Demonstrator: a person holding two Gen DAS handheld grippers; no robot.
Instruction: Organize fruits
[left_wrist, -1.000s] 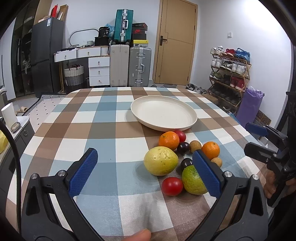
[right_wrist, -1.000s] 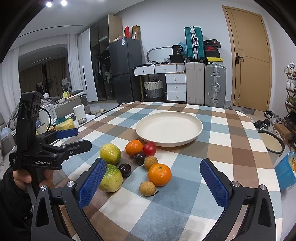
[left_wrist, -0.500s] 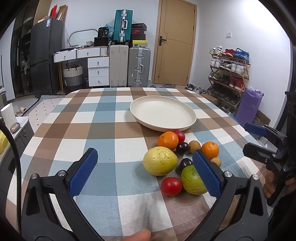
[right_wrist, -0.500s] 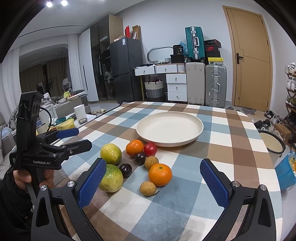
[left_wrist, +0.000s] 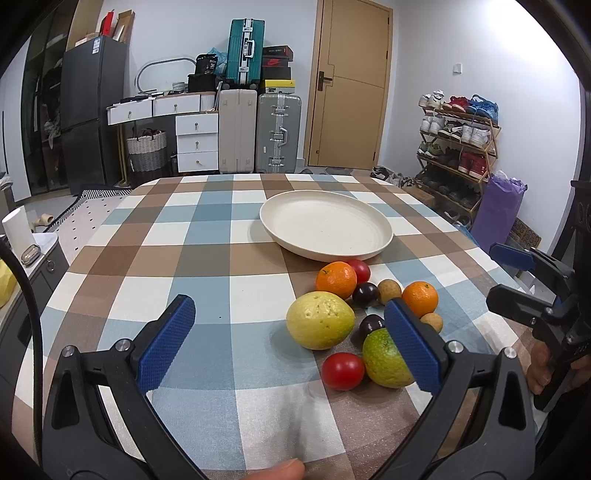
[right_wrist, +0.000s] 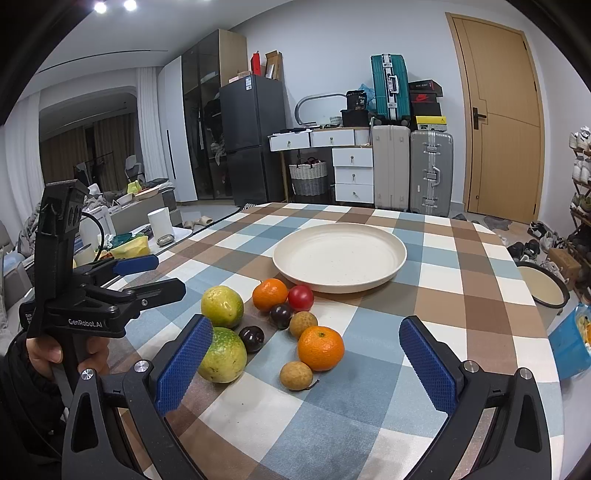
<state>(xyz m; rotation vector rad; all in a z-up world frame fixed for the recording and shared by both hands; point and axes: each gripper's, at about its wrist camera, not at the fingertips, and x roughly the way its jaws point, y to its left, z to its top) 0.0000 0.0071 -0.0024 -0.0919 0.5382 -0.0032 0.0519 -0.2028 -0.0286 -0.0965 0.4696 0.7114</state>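
- While both spread wide and empty, left gripper (left_wrist: 290, 334) and right gripper (right_wrist: 314, 363) hover over near counter (left_wrist: 207, 254) edge.
- Fruits (right_wrist: 273, 325) clustered just near of bare plate (right_wrist: 340, 256), touching one another.

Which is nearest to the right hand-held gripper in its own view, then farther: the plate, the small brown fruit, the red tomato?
1. Small brown fruit, just ahead of the right hand-held gripper.
2. Red tomato, mid-table.
3. Plate, farthest back.
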